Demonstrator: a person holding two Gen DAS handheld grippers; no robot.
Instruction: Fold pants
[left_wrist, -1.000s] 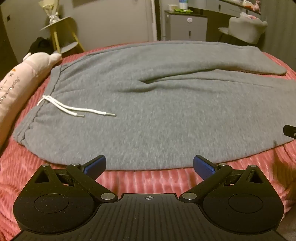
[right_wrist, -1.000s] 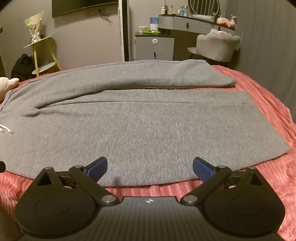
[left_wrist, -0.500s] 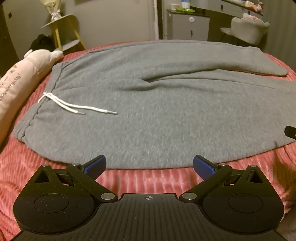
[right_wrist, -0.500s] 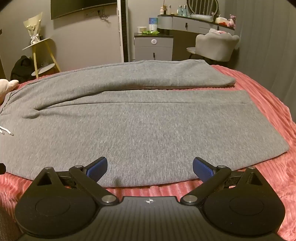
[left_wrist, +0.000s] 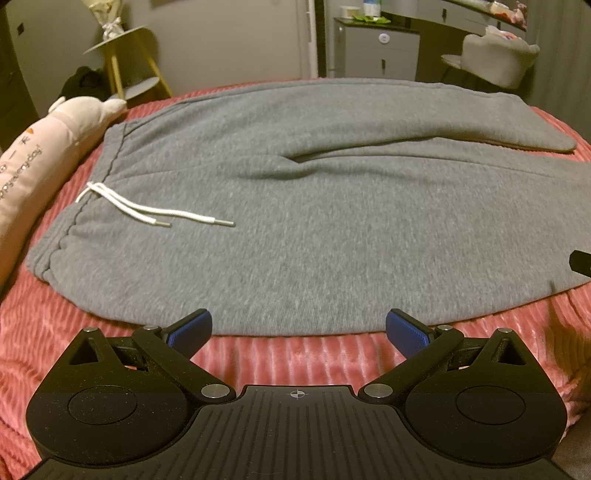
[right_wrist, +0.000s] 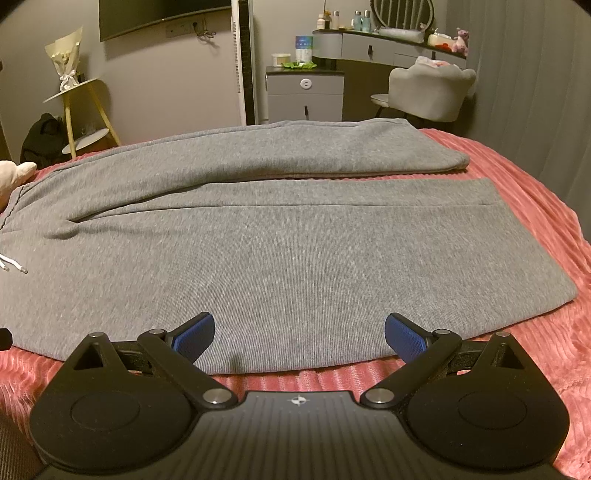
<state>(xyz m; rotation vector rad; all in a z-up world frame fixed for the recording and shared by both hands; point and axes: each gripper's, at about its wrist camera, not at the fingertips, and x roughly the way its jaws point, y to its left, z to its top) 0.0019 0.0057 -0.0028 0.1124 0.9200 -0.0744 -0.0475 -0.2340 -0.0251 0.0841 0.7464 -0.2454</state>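
Bed covered in a pink ribbed blanket (left_wrist: 280, 354) carries everything. Grey sweatpants (left_wrist: 314, 236) lie flat across it, waistband left, both legs running right (far leg bunched slightly over the near one). White drawstring (left_wrist: 147, 212) rests on the fabric. A pale plush pillow (left_wrist: 37, 162), probably animal-shaped, lies along the left edge, touching the waistband corner or just beside it.

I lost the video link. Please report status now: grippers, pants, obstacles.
Left gripper open, right gripper open, both empty. Grey pants flat on the bed, unfolded. White drawstring loose on top.
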